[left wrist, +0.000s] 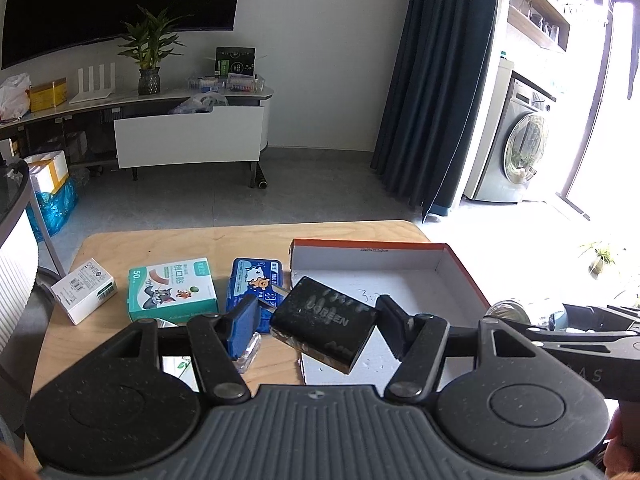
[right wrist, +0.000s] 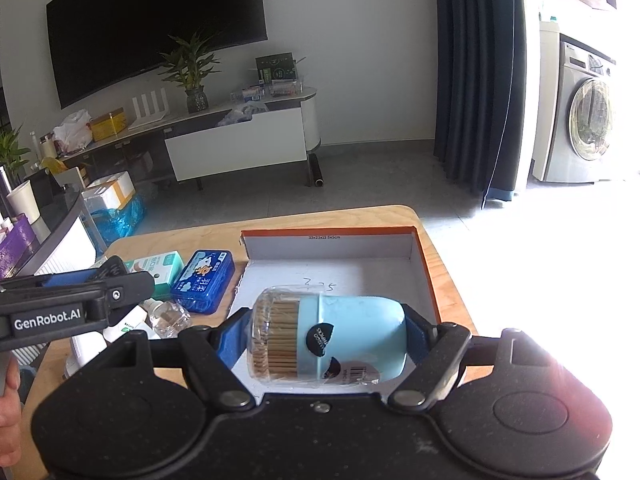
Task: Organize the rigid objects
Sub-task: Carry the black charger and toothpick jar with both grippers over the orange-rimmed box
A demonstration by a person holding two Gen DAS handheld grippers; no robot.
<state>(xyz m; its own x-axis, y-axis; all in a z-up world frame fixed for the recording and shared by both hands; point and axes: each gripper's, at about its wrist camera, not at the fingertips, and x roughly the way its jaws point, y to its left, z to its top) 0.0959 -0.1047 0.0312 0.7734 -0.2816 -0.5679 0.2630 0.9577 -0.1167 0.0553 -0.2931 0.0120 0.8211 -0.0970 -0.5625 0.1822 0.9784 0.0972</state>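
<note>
My left gripper [left wrist: 320,326] is shut on a black UGREEN box [left wrist: 324,322], held tilted over the near-left edge of the orange-rimmed cardboard tray [left wrist: 368,249]. My right gripper [right wrist: 326,338] is shut on a light blue toothpick jar [right wrist: 328,338] with a clear lid, held sideways above the tray [right wrist: 332,234], whose white floor is bare. On the table left of the tray lie a blue box [left wrist: 258,276], a green plaster box [left wrist: 172,290] and a white box [left wrist: 84,290]. The blue box [right wrist: 204,280] and green box [right wrist: 158,266] also show in the right wrist view.
The wooden table [left wrist: 180,240] stands on a grey floor. A small clear bottle [right wrist: 168,316] and white items lie near the table's left front. The left gripper's body [right wrist: 60,308] shows at left in the right wrist view. A TV stand and a washing machine are far behind.
</note>
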